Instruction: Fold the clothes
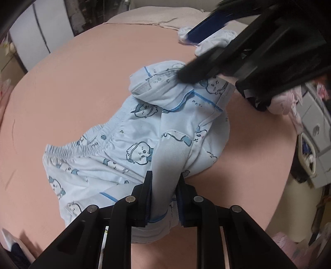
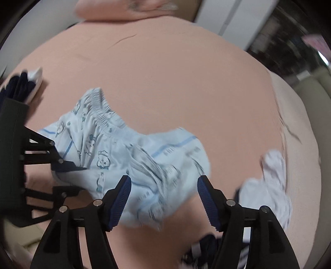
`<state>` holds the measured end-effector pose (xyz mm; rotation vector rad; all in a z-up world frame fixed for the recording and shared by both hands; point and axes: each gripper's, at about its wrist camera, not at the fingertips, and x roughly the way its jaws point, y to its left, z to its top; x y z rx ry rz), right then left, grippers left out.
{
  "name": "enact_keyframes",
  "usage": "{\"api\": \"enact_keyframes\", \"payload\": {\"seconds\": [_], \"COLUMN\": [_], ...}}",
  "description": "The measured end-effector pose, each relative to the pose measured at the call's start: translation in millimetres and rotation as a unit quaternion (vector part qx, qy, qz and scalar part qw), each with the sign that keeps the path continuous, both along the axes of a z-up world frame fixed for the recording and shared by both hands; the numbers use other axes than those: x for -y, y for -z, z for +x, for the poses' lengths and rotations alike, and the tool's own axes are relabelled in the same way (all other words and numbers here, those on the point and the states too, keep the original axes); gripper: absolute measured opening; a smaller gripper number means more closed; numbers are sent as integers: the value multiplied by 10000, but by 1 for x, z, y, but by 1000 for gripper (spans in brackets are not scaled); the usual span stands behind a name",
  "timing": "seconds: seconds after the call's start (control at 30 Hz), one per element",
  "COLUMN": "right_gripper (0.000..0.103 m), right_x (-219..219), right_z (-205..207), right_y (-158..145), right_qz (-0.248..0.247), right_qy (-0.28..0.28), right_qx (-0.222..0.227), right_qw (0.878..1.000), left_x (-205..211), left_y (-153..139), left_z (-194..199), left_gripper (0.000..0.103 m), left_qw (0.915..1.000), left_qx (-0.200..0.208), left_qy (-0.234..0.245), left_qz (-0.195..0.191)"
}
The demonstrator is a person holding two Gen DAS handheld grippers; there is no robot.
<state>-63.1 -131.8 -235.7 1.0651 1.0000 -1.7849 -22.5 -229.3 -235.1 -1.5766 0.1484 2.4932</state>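
Light blue pajama shorts [image 1: 115, 153] with cartoon prints and an elastic waistband lie bunched on the pink bed sheet [image 1: 62, 87]. My left gripper [image 1: 165, 178] is shut on a fold of the shorts at their near edge. My right gripper [image 2: 163, 182] is open, its blue-padded fingers [image 2: 120, 196] hovering just above the far end of the shorts [image 2: 144, 157]. In the left wrist view the right gripper [image 1: 192, 74] reaches in from the upper right, over the shorts' far fold. In the right wrist view the left gripper [image 2: 68, 165] shows at left, holding the cloth.
A white garment [image 2: 266, 186] lies on the sheet to the right of the shorts; it also shows in the left wrist view [image 1: 215, 41]. Dark navy cloth [image 2: 20, 84] lies at the left edge. A pink blanket [image 1: 149, 16] sits at the bed's far end. Drawers [image 1: 316, 124] stand beside the bed.
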Motion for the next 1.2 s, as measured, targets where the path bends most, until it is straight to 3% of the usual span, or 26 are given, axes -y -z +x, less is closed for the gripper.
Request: {"api": "enact_keyframes", "payload": {"seconds": [0.13, 0.4, 0.63, 0.7, 0.77, 0.97, 1.1, 1.2], "right_gripper": [66, 67, 66, 53, 26, 18, 18, 18], "right_x": [30, 56, 53, 48, 41, 10, -17, -40], "right_z": [0, -15, -3, -3, -5, -11, -11, -14], "right_y": [24, 63, 74, 73, 70, 55, 46, 45], "right_qz": [426, 1080, 1322, 1283, 1223, 709, 567, 463], "right_qy": [-358, -371, -675, -659, -562, -369, -88, 300], "right_qx": [-264, -10, -498, -491, -494, -498, -847, -566], "right_qw": [9981, 9935, 9877, 9883, 9897, 9956, 9948, 9969], "left_x": [-7, -16, -30, -34, -37, -54, -73, -83], "left_y": [-8, -8, -12, -12, -11, -8, -8, -7], "left_z": [12, 25, 39, 42, 44, 52, 58, 61], "left_gripper": [18, 18, 18, 18, 18, 18, 18, 18], "left_qw": [10000, 9997, 9992, 9990, 9988, 9988, 9989, 9988], "left_qx": [-40, 37, 133, 177, 191, 223, 246, 281], "left_qy": [-4, -120, -280, -343, -373, -395, -380, -385], "left_qz": [76, 218, 233, 234, 234, 174, 154, 151]}}
